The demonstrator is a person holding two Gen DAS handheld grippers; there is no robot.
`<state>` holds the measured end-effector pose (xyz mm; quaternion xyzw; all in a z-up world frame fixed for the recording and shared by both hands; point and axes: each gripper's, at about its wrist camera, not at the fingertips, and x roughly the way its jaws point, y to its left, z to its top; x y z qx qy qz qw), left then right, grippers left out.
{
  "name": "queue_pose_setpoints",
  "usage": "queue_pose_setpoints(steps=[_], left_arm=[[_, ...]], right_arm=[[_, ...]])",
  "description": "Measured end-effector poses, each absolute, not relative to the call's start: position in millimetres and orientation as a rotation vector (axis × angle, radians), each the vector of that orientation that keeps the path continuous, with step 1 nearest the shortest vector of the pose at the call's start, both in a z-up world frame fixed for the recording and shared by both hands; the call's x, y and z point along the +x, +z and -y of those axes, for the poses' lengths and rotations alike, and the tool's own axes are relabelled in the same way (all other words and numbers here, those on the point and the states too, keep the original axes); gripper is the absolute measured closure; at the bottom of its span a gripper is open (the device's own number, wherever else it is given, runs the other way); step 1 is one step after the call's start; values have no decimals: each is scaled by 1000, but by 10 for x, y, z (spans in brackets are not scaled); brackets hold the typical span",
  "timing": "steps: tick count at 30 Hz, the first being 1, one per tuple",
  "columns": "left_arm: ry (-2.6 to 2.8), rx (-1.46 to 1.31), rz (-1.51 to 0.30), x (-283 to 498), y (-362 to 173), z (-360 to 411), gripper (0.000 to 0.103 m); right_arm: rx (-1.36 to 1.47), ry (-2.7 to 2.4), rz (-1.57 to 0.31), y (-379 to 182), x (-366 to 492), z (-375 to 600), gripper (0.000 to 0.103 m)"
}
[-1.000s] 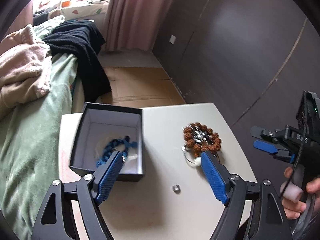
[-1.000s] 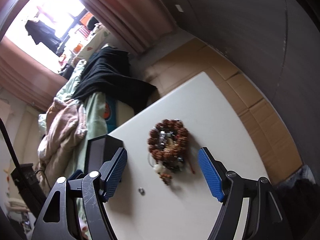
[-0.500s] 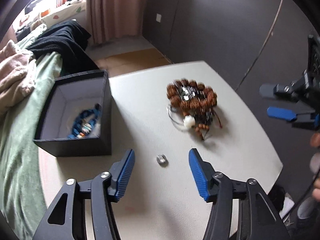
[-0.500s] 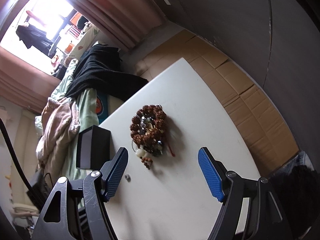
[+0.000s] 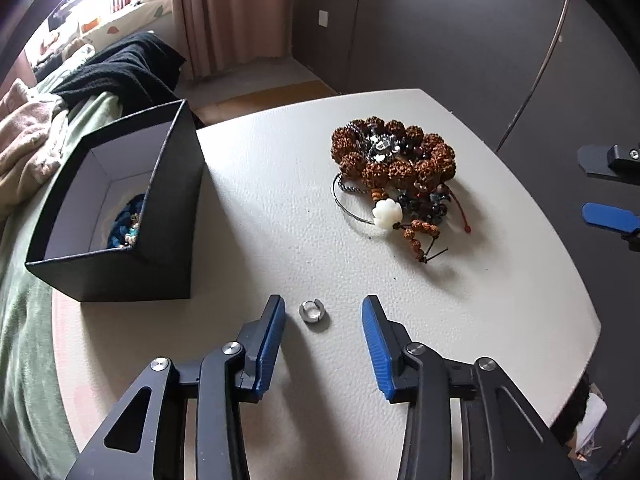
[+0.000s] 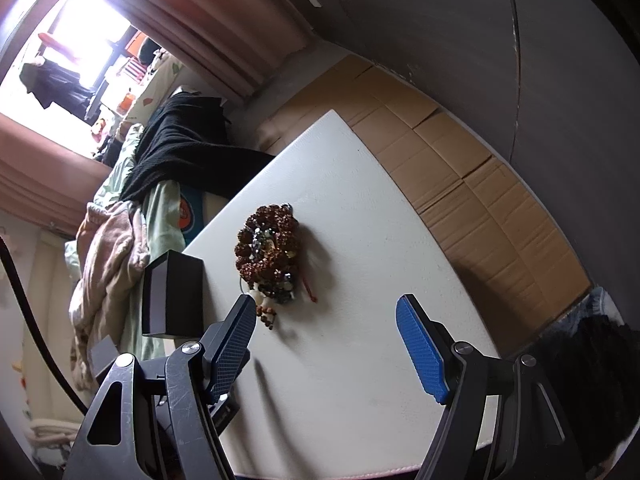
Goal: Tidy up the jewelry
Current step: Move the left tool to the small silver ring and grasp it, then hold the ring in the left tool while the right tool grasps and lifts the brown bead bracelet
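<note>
Your left gripper (image 5: 323,312) hangs low over the near part of the white table (image 5: 260,208), its blue pads closing with the small silver ring (image 5: 312,312) lying between them; neither pad touches the ring, which sits nearer the left pad and close to the table's near edge; your right gripper (image 6: 326,318) hovers over the table with its jaws wide apart and nothing between them, and in the left wrist view its fingers show beyond the table's right edge; further in, at the left edge, the black box (image 5: 120,216) stands open with a blue beaded piece (image 5: 126,226) in its bottom; towards the far right corner lies the heap of brown bead bracelets (image 5: 394,160), a white flower bead (image 5: 387,213) and thin cords trailing from its near side; the heap is well apart from the ring and from the box; beyond the table's left edge lie green bedding (image 5: 24,320) and a black garment (image 5: 120,68).
</note>
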<state>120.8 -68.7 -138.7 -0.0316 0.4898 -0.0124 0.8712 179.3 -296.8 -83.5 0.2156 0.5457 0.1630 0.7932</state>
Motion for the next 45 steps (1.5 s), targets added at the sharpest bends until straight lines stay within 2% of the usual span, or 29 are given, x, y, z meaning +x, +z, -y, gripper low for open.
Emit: queue_pose_setpoints(steps=[3,6,7,12,18,20,22,28,42,44,45], left_arm=[[-15,-62,-1020,1245,-1390,710,67],[26,-30,-1027,1246,-1388,720,88],[25,-27,-1030,1242,-1388,722,90],[-22,-76,-1042,1240,-1357,656,90],[-48,-135,-971,1225,-1084,553,90],[-48,-158,-946,1220,-985,485,90],[-46,-180,-926,1212,-906,424,90],[-46,-247,-874,1259,-737,210,90],[-58,-330,-825,1320,-597,-62,90],[-55,-335,-821,1301,-582,-88,90],[-53,-336,-818,1287,-571,-100,90]], right_arm=[[458,355,-1174,-835,1796,2954,29],[453,358,-1175,-837,1812,2934,29],[452,358,-1176,-836,1813,2925,29],[450,363,-1182,-855,1848,2867,29],[507,401,-1176,-900,1912,2757,30],[524,414,-1171,-917,1944,2707,34],[547,428,-1171,-950,1981,2655,43],[620,452,-1196,-1109,2152,2527,62],[573,381,-1260,-1377,2435,2202,63],[550,362,-1263,-1408,2448,2181,66],[539,356,-1263,-1423,2452,2178,72]])
